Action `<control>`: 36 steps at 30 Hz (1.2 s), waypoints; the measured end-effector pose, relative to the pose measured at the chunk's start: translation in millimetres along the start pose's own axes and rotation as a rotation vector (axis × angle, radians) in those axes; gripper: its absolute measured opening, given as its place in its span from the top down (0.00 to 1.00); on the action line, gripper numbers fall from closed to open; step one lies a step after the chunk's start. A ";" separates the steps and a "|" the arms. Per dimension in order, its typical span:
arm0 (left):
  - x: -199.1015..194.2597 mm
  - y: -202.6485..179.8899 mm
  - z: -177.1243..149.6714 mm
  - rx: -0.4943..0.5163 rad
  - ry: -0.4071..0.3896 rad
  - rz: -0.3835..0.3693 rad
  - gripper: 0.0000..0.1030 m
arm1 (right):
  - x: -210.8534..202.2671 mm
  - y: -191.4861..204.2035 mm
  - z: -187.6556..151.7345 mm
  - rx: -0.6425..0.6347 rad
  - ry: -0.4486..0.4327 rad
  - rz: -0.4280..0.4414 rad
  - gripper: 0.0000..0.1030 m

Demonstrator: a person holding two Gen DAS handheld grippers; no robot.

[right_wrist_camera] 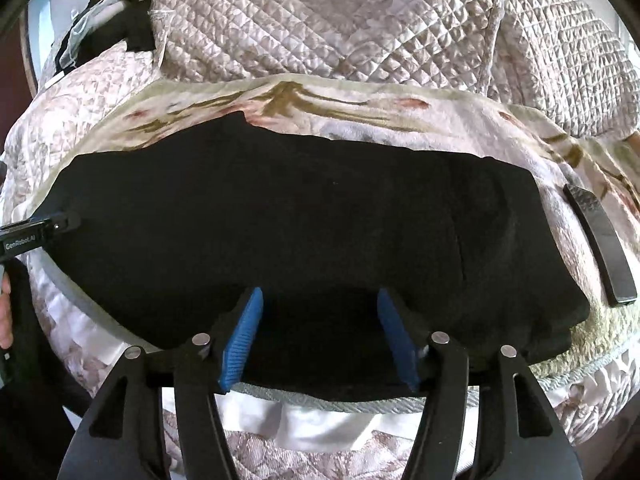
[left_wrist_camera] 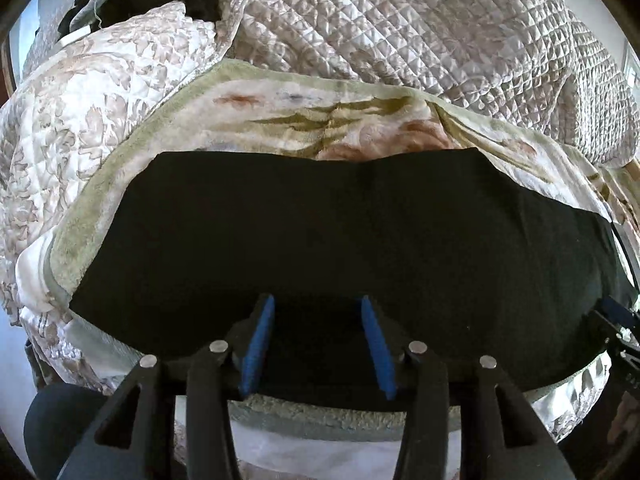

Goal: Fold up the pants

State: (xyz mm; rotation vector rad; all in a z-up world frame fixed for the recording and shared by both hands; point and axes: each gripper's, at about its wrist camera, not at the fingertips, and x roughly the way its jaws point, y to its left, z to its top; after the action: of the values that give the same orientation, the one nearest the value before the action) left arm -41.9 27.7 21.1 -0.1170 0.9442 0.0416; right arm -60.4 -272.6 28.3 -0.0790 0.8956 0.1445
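In the left wrist view, the black pants [left_wrist_camera: 320, 232] are seen laid flat as a wide dark band across the middle of the frame, on a floral towel [left_wrist_camera: 280, 116] that is spread over a bed. A quilted bedspread [left_wrist_camera: 420, 28] fills the upper part of the frame, and a dark garment [left_wrist_camera: 132, 4] is bunched at the upper left. The left claw [left_wrist_camera: 318, 344] is shown at the bottom centre with its blue pads [left_wrist_camera: 260, 344] spread apart, over the near edge of the pants; nothing is pinched between them. Whether the tips are touching the cloth cannot be told. Part of the right claw's body is glimpsed at the right edge.

In the right wrist view, the pants [right_wrist_camera: 304, 224] are again seen stretched across the middle of the frame on the towel [right_wrist_camera: 420, 120], with the bedspread [right_wrist_camera: 340, 20] above. A flat black strip [right_wrist_camera: 600, 244] is seen lying on the towel at the right, just beside the end of the pants. The right claw [right_wrist_camera: 320, 340] is shown at the bottom centre, its blue pads [right_wrist_camera: 244, 340] held wide apart over the near edge of the pants, with nothing gripped. The left claw's body [right_wrist_camera: 36, 232] is seen at the left edge.
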 end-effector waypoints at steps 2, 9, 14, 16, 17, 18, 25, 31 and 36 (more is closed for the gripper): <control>-0.7 1.4 0.7 -0.003 0.003 -0.005 0.53 | -0.8 0.2 -0.6 0.004 -0.005 0.001 0.40; -1.2 18.7 8.1 -0.044 0.002 0.016 0.53 | -2.9 1.7 7.2 0.017 0.028 0.007 0.39; -1.3 31.2 14.7 -0.059 -0.004 0.038 0.53 | -10.2 3.8 16.2 0.063 -0.002 0.061 0.39; -2.1 35.7 18.0 -0.066 -0.008 0.043 0.53 | -9.6 7.7 19.0 0.051 -0.007 0.063 0.39; -2.3 38.0 19.4 -0.069 -0.010 0.045 0.53 | -8.9 9.2 19.9 0.048 -0.008 0.065 0.39; -2.6 40.8 21.1 -0.074 -0.012 0.048 0.53 | -7.5 11.1 20.6 0.045 -0.008 0.069 0.39; -0.3 58.8 30.4 -0.106 -0.018 0.074 0.53 | 1.0 21.7 26.9 0.026 0.011 0.080 0.39; 4.2 79.7 39.5 -0.131 -0.024 0.096 0.46 | 3.8 32.4 34.0 0.002 0.010 0.098 0.39; 11.2 105.8 47.4 -0.172 -0.008 0.133 0.38 | 9.1 34.8 35.5 0.015 0.028 0.109 0.39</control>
State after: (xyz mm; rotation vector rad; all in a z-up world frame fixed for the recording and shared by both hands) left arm -6.3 138.1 30.9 -0.2124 0.9390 0.2457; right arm -32.9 -232.8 43.1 -0.0186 0.9293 0.2386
